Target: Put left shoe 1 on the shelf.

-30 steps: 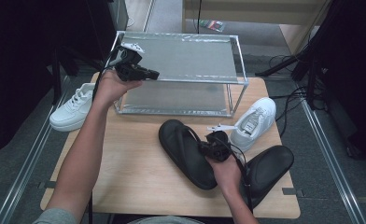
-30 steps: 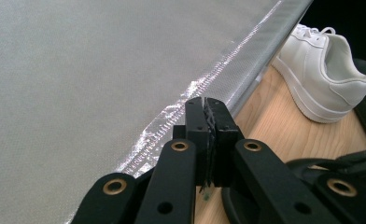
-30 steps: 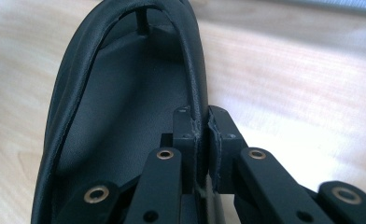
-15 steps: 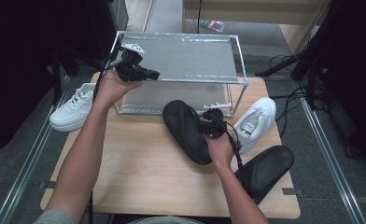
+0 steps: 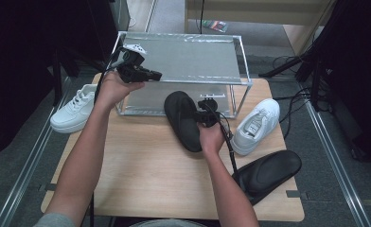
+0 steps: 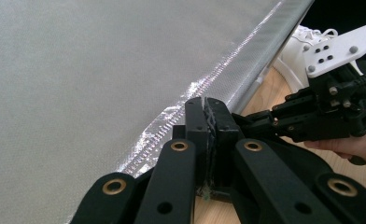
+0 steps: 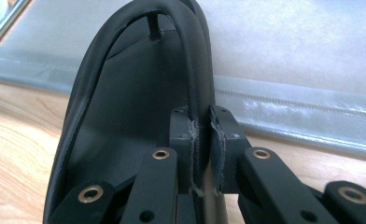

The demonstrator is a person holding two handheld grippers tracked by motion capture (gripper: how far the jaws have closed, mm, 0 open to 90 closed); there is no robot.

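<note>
A black flip-flop (image 5: 183, 120) lies toe-first against the lower shelf of a metal rack (image 5: 242, 61). My right gripper (image 5: 205, 112) is shut on its strap. In the right gripper view the strap (image 7: 190, 70) runs between the pads of my right gripper (image 7: 200, 121). These jaws have just been opening slightly, with the strap still between them. My left gripper (image 5: 156, 74) hovers at the rack's top left corner, jaws shut. In the left gripper view my left gripper (image 6: 209, 105) is pressed together over the silver mesh shelf (image 6: 102, 70).
A second black flip-flop (image 5: 269, 172) lies at the table's right front edge. One white sneaker (image 5: 257, 125) sits right of the rack, and another (image 5: 75, 109) is off the table's left side. Cables trail on the floor at the right.
My right gripper has carried the black flip-flop away from the person and leftward, up to the rack's lower shelf. The left gripper has stayed still.
</note>
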